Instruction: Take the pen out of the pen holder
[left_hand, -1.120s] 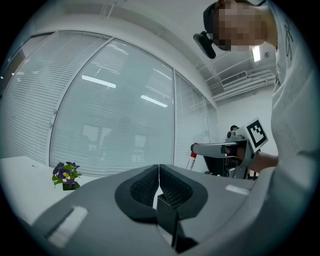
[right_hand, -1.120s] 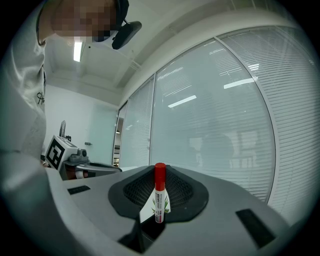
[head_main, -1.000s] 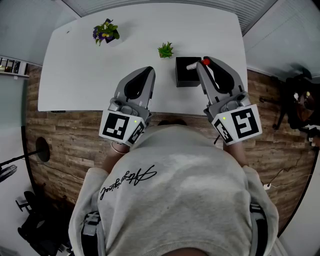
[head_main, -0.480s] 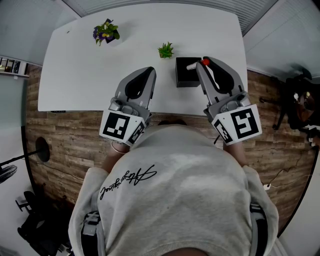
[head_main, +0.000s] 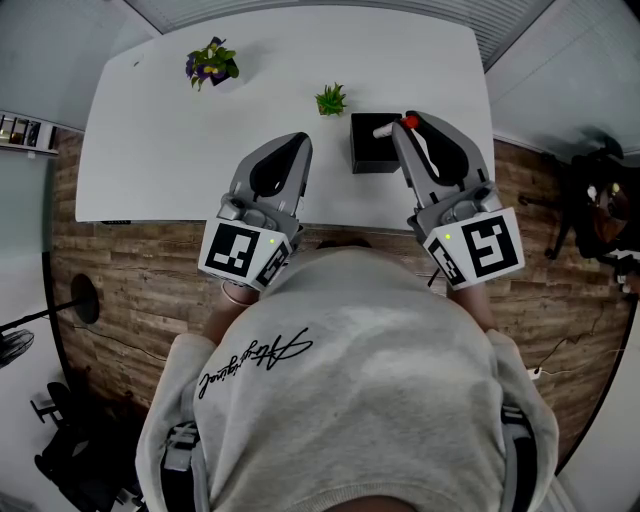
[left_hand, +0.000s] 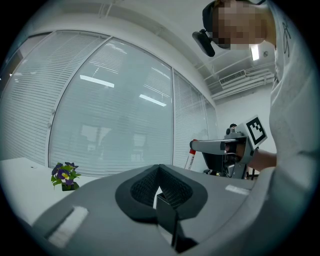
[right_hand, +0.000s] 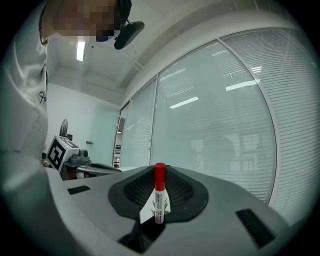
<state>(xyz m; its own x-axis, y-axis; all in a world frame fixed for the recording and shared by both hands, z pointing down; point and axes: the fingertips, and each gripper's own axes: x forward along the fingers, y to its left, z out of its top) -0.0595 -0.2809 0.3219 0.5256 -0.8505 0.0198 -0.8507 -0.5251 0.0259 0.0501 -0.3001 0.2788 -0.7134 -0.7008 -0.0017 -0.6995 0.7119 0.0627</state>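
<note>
Right hand-held gripper (head_main: 404, 128) pinched pen (right_hand: 159, 197) upright over pen holder (head_main: 370, 152), likely for a straight pull-out. Left hand-held gripper (left_hand: 160, 170) was pressed together, empty, left of it.

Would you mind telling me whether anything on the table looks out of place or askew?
Nothing stands out. The flowers, the green plant and the holder stand upright on the table, nothing is spilled, and the pen sits straight between the right gripper's jaws. The left gripper is shut and empty.
</note>
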